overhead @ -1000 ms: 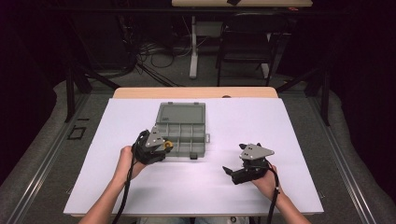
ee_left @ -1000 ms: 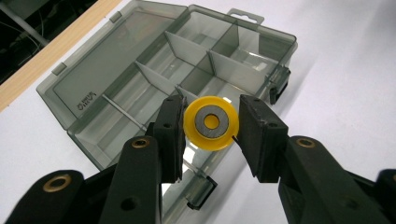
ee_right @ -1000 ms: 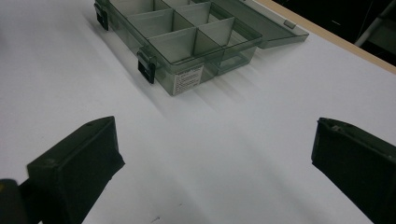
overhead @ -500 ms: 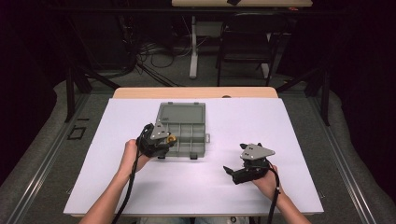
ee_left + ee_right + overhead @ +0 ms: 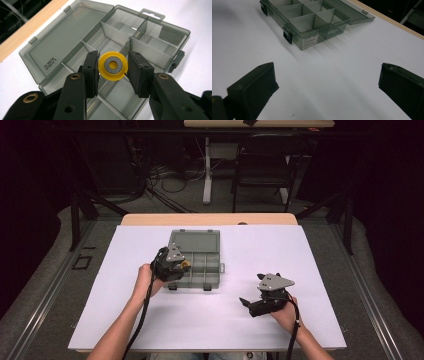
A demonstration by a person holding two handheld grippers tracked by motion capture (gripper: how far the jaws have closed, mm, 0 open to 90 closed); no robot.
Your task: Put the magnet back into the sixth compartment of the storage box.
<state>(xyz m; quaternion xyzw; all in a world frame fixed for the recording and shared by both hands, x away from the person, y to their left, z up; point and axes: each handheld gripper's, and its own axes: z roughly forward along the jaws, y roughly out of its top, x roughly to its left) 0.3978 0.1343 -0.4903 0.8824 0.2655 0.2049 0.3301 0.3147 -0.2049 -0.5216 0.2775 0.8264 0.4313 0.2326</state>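
The left gripper (image 5: 113,67) pinches a flat yellow plastic ring with a grey core (image 5: 113,65) over the open translucent grey compartment box (image 5: 160,32); at the near right, the right gripper (image 5: 325,92) rests spread on the smooth white tabletop (image 5: 342,75)

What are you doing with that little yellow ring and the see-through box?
A person sits at a white table with a gripper in each hand. The left gripper is pinching a small yellow ring with a grey middle, holding it over the compartments of an open grey organizer box, whose lid lies flat. It looks ready to go into one of them. The right gripper rests off to the side on the table, jaws wide open, holding nothing.
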